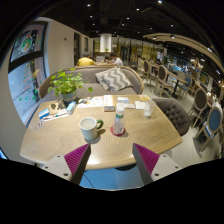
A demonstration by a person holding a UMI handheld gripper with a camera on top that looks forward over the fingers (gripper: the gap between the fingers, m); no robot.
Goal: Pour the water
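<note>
A small water bottle (119, 122) with a pink label stands upright near the middle of a round wooden table (60, 140). A white mug (89, 128) stands just left of it. A clear glass (148, 108) stands further back to the right. My gripper (111, 162) is open and empty, its two fingers with magenta pads (74, 158) spread wide at the table's near edge, well short of the bottle and mug, which lie ahead between the finger lines.
A potted green plant (66, 86) stands at the table's back left. Papers and a menu card (116, 102) lie at the back. A grey sofa (100, 78) with a patterned cushion is behind the table. Chairs and other tables fill the room to the right.
</note>
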